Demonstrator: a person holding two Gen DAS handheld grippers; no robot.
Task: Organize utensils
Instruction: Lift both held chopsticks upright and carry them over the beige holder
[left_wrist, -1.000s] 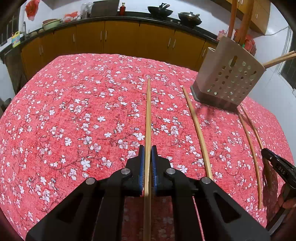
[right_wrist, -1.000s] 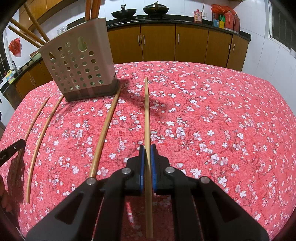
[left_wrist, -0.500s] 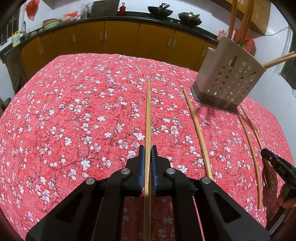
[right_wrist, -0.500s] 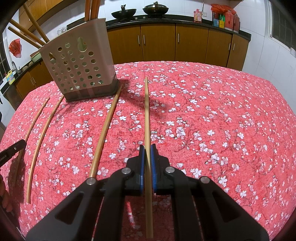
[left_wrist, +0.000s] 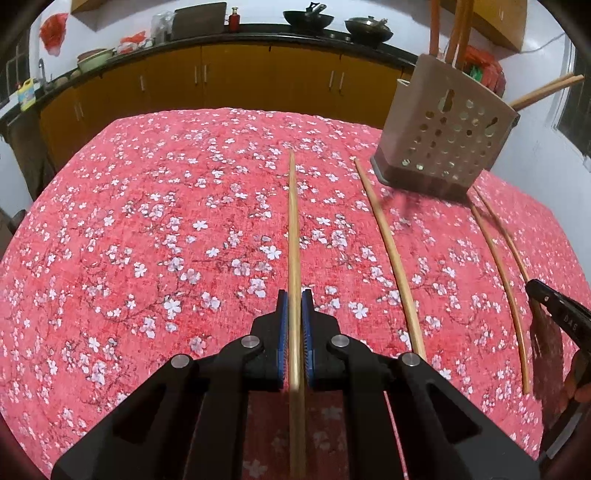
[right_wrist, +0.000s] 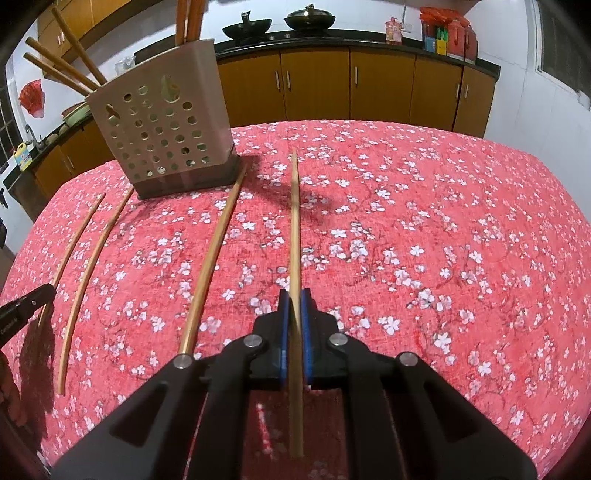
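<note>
My left gripper (left_wrist: 294, 297) is shut on a long wooden chopstick (left_wrist: 293, 229) that points forward over the red floral tablecloth (left_wrist: 147, 240). My right gripper (right_wrist: 294, 297) is shut on another wooden chopstick (right_wrist: 294, 221), also pointing forward. A beige perforated utensil holder (left_wrist: 443, 136) stands on the table at the far right in the left view, and at the far left in the right wrist view (right_wrist: 162, 136), with several chopsticks standing in it. Three loose chopsticks lie on the cloth: one near each gripper (left_wrist: 388, 254) (right_wrist: 210, 254) and two thinner ones beyond (left_wrist: 498, 266) (right_wrist: 92, 254).
Wooden kitchen cabinets (left_wrist: 258, 77) with a dark counter run behind the table, with woks (right_wrist: 310, 18) on top. The other gripper's tip shows at the edge of each view (left_wrist: 554, 306) (right_wrist: 26, 306).
</note>
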